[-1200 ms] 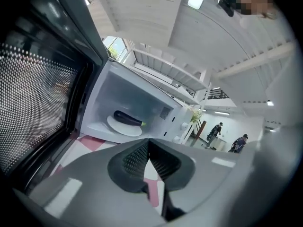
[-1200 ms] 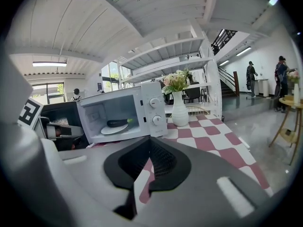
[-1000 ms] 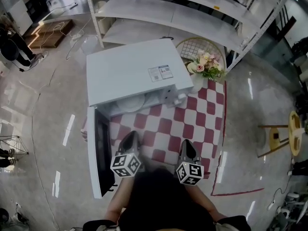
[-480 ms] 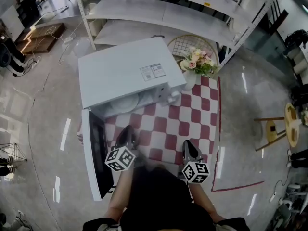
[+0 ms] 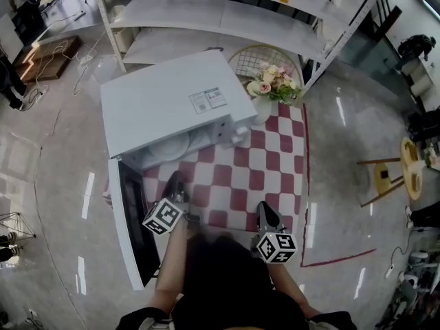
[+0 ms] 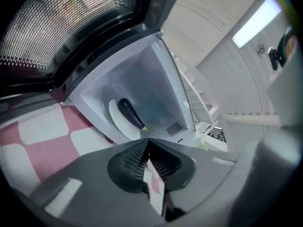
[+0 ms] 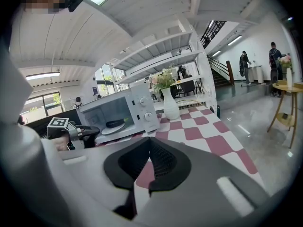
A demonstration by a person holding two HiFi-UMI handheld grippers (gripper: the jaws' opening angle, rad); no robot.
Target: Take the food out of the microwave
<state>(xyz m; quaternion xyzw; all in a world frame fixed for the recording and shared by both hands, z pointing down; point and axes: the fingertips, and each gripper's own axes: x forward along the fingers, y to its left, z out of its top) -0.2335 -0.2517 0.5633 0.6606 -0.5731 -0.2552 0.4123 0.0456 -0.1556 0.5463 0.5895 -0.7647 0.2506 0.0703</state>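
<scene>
White microwave (image 5: 172,105) gapes; left gripper (image 5: 175,181) has rolled closer, fingers together, as on right gripper (image 5: 265,210).

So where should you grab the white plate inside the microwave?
Probably pinch the plate by its front rim, coming in through the open front of the microwave. It lies flat, the other sides are closed off, and dark food covers its middle.

The left gripper (image 5: 176,181) has rolled (its marker cube (image 5: 163,216) now tilted) and edged toward the microwave (image 5: 165,105) ahead of it.
</scene>
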